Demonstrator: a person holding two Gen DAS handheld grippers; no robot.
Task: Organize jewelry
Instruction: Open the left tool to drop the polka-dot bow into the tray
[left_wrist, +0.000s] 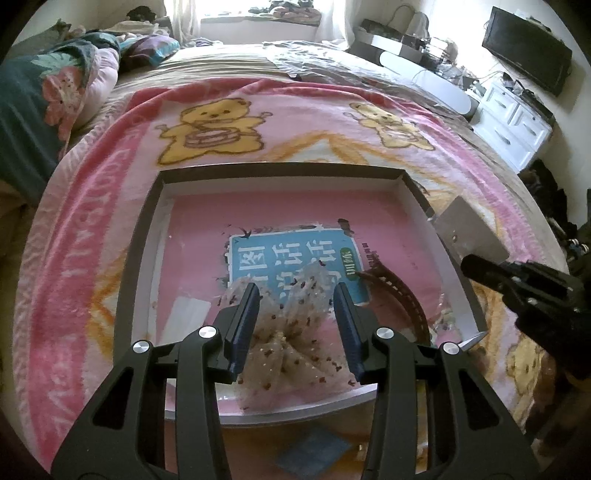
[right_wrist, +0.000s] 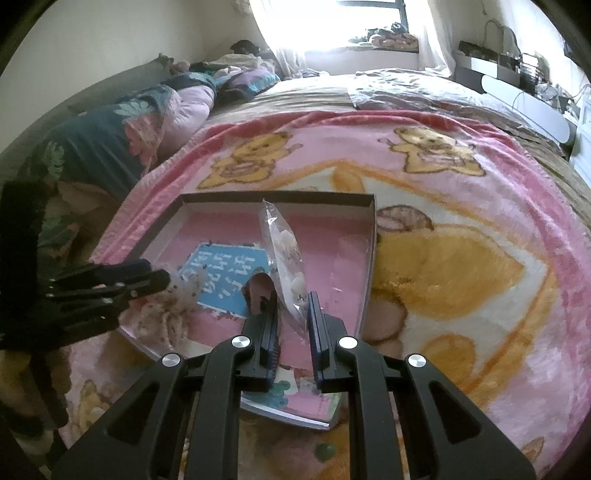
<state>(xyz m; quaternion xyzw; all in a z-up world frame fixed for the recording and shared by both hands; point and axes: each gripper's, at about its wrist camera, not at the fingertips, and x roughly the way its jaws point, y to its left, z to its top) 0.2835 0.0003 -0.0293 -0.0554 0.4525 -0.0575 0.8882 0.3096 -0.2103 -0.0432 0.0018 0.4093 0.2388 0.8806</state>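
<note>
right gripper (right_wrist: 293, 295) pinching clear bag (right_wrist: 284, 251), earrings inside

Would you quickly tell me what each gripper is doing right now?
Left gripper: closed on the beige tulle bow, over the box.
Right gripper: closed on the clear plastic bag.

Light source: we see daylight pouring through the window (left_wrist: 258, 14) at the head of the bed (left_wrist: 229, 55), blown out to white in both views.
Overall brightness: we find the blanket (left_wrist: 314, 122) well lit, colours slightly washed.
Shadows: soft, under the tray (left_wrist: 280, 168) walls.
Distortion: strong fisheye bending, dark corners.
Sharpness: soft throughout, near parts slightly blurred.
</note>
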